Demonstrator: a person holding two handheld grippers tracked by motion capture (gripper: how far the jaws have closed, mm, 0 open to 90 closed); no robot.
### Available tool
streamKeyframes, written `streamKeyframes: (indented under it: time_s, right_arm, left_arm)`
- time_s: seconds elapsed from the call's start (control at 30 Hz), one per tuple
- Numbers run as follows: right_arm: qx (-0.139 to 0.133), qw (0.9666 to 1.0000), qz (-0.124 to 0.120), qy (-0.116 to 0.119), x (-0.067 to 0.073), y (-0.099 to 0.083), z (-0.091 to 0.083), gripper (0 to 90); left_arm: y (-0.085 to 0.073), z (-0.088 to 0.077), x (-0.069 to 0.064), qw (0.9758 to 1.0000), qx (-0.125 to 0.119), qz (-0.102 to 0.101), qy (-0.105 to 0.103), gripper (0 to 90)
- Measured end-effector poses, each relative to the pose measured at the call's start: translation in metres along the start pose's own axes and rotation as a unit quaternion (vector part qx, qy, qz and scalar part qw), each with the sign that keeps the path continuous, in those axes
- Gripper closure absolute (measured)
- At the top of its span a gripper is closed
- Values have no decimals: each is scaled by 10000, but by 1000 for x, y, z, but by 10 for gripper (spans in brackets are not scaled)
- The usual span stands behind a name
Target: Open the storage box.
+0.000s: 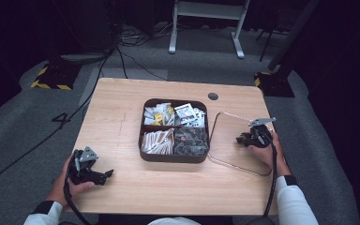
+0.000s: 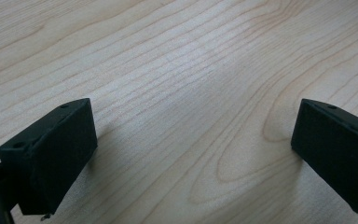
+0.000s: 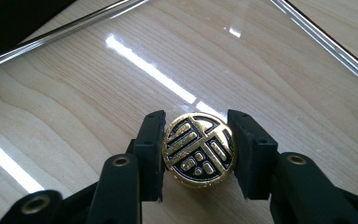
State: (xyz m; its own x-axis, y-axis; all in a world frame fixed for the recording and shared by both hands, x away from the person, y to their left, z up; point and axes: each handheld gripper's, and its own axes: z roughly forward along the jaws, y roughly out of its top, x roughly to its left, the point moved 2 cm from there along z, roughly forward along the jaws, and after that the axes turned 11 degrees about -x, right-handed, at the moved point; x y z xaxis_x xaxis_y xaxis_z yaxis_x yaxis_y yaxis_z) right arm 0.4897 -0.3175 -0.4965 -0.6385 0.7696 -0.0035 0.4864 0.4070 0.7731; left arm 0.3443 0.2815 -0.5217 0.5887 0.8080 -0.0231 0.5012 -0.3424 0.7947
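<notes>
Right tool [image 3: 199,149] grips a round black-and-gold knob [image 3: 199,150] between its two black jaws, pads pressed on either side of it. It hangs just above a clear glass lid [image 3: 279,70] that lies flat on the wooden counter [image 1: 122,108], just beside the right wall of a dark four-compartment tray [image 1: 174,158] filled with sachets and packets. Left tool [image 2: 193,154] sits well apart at the counter's near left corner, its jaws spread wide over bare wood with nothing between them.
</notes>
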Motion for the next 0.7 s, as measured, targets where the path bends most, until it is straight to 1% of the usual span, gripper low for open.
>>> streamKeyframes:
  time_s: [0.23,0.3,0.33,0.37,0.4,0.43,0.47,0.5,0.53,0.57,0.7]
  right_arm:
    - [-47,9999,115,6,-2,-1,0,591]
    - [-122,9998,141,17,-2,-1,-2,559]
    - [-193,9996,199,24,-3,0,-4,532]
    - [-193,9996,199,24,-3,0,-4,532]
    - [-256,9993,278,44,-4,0,-6,475]
    - [-256,9993,278,44,-4,0,-6,475]
    - [-269,9989,377,37,-6,-3,-6,432]
    - [-269,9989,377,37,-6,-3,-6,432]
    - [-297,9986,448,8,-8,-4,-6,384]
    - [-298,9983,494,4,-8,-4,-6,365]
    - [-367,9982,467,-8,-8,-3,-8,305]
  left_arm:
    - [0,0,0,10000,0,0,1,4]
    - [0,0,0,10000,1,1,1,4]
    - [0,0,0,10000,0,1,0,4]
    - [0,0,0,10000,0,1,0,4]
    - [0,0,0,10000,-1,-1,1,4]
    - [0,0,0,10000,-1,-1,1,4]
    - [0,0,0,10000,1,1,1,4]
    - [0,0,0,10000,-1,0,1,4]
    - [0,0,0,10000,0,1,1,4]
    - [0,0,0,10000,0,0,0,4]
    - [0,0,0,10000,0,-1,0,4]
